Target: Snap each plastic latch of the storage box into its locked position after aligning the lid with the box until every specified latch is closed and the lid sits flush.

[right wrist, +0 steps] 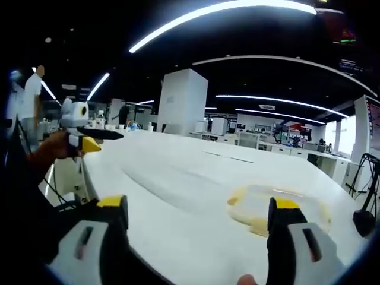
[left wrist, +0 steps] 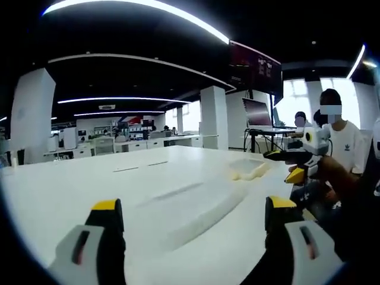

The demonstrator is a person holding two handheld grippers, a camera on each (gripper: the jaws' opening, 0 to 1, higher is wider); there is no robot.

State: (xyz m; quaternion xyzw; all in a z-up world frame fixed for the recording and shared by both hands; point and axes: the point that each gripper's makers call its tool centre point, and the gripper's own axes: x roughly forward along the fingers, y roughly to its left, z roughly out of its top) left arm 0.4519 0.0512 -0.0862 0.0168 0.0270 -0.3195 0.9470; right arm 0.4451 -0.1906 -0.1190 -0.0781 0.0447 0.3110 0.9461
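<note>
White tabletop runs through an open-plan office. Left gripper and right gripper both hover with jaws apart, holding nothing. Storage box lid, translucent with yellow latches, lies ahead of the right gripper. Best approach: centre the lid squarely first, then press each latch
</note>
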